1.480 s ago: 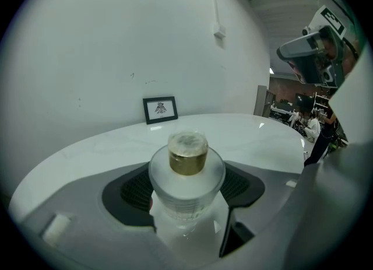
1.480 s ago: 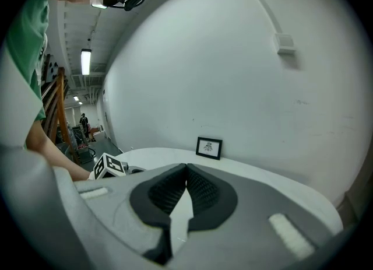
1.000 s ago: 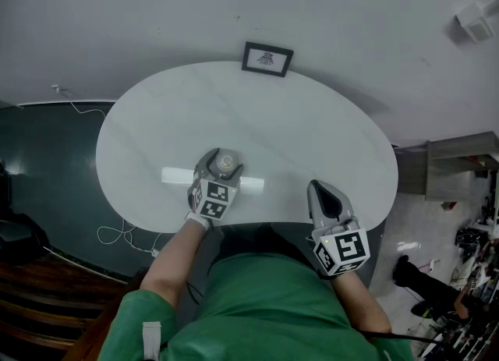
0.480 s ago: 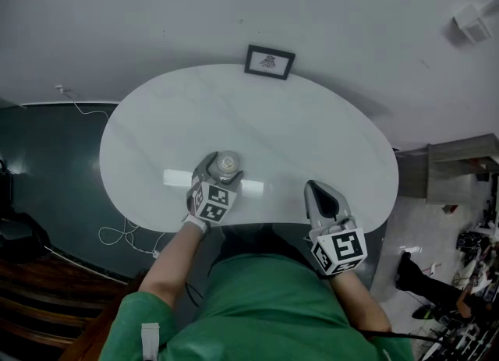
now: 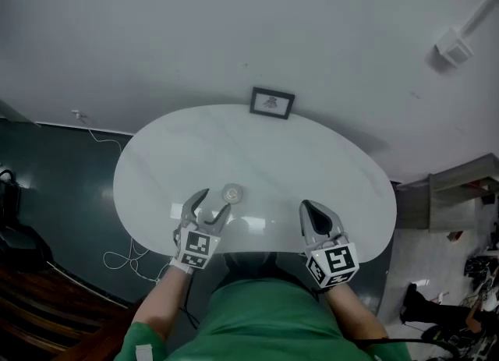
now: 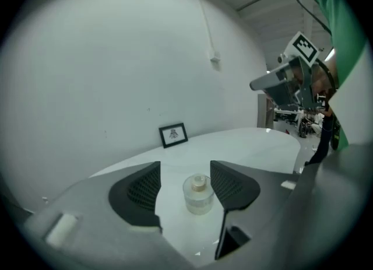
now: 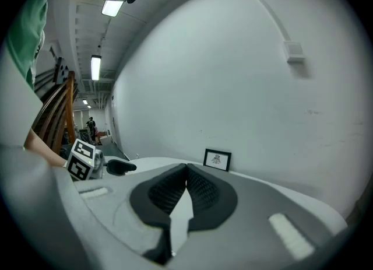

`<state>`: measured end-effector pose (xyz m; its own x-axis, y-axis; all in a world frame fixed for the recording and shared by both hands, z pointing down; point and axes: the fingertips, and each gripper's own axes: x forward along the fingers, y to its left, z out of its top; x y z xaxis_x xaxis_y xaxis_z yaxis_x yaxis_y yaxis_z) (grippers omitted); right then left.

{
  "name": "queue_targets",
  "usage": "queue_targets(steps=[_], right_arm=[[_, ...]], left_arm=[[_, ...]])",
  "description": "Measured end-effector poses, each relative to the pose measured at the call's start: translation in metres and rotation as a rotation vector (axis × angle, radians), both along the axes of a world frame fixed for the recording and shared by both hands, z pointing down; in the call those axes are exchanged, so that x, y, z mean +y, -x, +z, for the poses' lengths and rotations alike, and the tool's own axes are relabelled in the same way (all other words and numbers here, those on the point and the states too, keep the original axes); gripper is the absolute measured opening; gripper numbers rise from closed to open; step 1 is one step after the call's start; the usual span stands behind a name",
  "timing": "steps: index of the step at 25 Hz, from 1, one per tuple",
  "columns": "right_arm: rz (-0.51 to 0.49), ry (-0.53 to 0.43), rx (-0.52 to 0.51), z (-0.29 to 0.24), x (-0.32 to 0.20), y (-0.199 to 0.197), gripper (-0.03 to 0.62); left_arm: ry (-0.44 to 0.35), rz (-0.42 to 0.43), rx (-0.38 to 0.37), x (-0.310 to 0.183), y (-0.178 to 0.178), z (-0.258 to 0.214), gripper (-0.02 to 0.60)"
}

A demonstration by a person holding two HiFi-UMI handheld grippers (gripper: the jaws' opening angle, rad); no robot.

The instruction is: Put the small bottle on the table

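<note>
One small bottle (image 5: 231,193) (upright), near front edge, table (image 5: 304,153) beyond.

Dim, flat light here; ceiling strip lamps (image 7: 95,66) glow behind, leaving pale glare on the glossy table (image 5: 312,163). Both gripper views bulge fisheye-fashion, black at the corners.

small bottle (image 5: 231,193) on table (image 5: 327,164), picture frame (image 5: 272,103) at far edge

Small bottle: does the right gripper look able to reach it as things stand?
Probably yes. The small bottle stands upright on the table, with only bare tabletop between it and the right gripper. That gripper's jaws are shut, though, so they would need to open first.
</note>
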<state>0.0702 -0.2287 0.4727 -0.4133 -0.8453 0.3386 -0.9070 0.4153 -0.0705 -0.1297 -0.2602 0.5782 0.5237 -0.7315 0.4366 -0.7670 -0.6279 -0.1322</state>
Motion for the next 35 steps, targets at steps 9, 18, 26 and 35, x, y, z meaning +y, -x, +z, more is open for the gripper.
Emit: queue_targets(steps=[9, 18, 26, 35], right_arm=[[-0.082, -0.12, -0.053, -0.046, -0.026, 0.026, 0.003], [-0.205, -0.238, -0.076, -0.092, -0.047, 0.063, 0.003], [-0.267, -0.364, -0.086, -0.141, -0.065, 0.074, 0.003], [-0.298, -0.457, -0.166, -0.175, -0.069, 0.085, 0.003]], left_arm=[[-0.103, -0.176, 0.228, 0.007, 0.019, -0.108, 0.048], [-0.226, -0.299, 0.408, 0.003, 0.026, -0.214, 0.017], [-0.343, -0.337, 0.308, -0.006, 0.038, -0.258, 0.015], [-0.37, -0.457, 0.39, -0.016, 0.055, -0.282, 0.017]])
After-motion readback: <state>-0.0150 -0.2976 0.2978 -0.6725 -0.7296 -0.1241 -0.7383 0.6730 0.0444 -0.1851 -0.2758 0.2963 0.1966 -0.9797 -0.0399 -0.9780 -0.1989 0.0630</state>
